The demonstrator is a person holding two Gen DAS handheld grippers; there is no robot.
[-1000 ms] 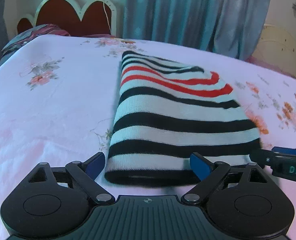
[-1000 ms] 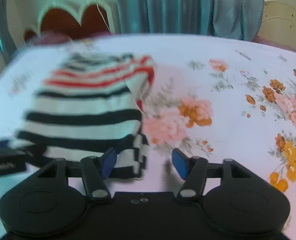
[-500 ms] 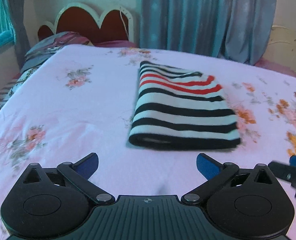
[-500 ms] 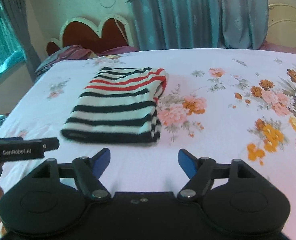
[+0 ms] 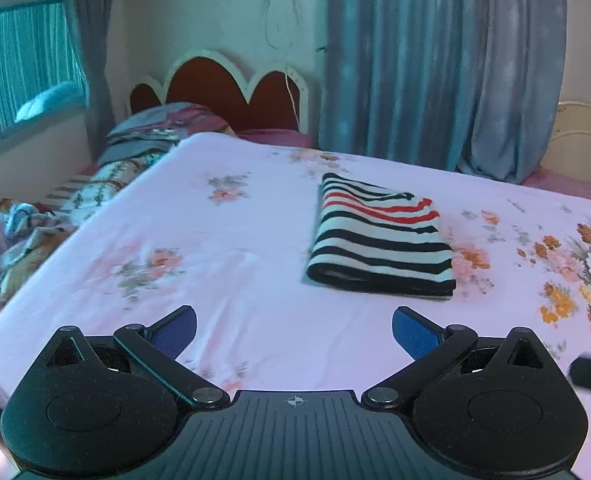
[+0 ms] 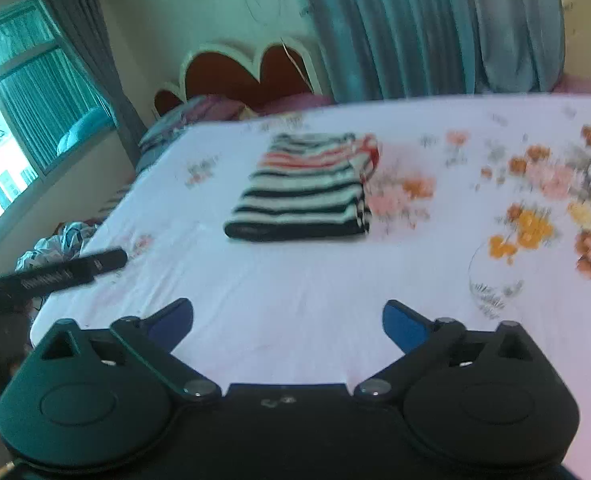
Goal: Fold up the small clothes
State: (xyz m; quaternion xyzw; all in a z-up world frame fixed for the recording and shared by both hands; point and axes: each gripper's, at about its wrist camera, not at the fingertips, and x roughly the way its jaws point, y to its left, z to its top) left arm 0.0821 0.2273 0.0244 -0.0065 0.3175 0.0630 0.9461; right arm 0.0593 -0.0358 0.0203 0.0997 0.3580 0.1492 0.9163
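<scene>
Striped garment, folded, lies lengthwise toward the curtain, clear of both wide-spread grippers.

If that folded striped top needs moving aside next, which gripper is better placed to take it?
Probably right. From the right gripper the striped top lies nearly straight ahead; from the left gripper it sits off to the right. Both are open, empty and well back.

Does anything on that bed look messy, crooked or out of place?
Nothing much stands out. The striped top lies folded in a neat rectangle on the flowered sheet, apart from both grippers. Only the heap of crumpled clothes beside the bed looks untidy.
</scene>
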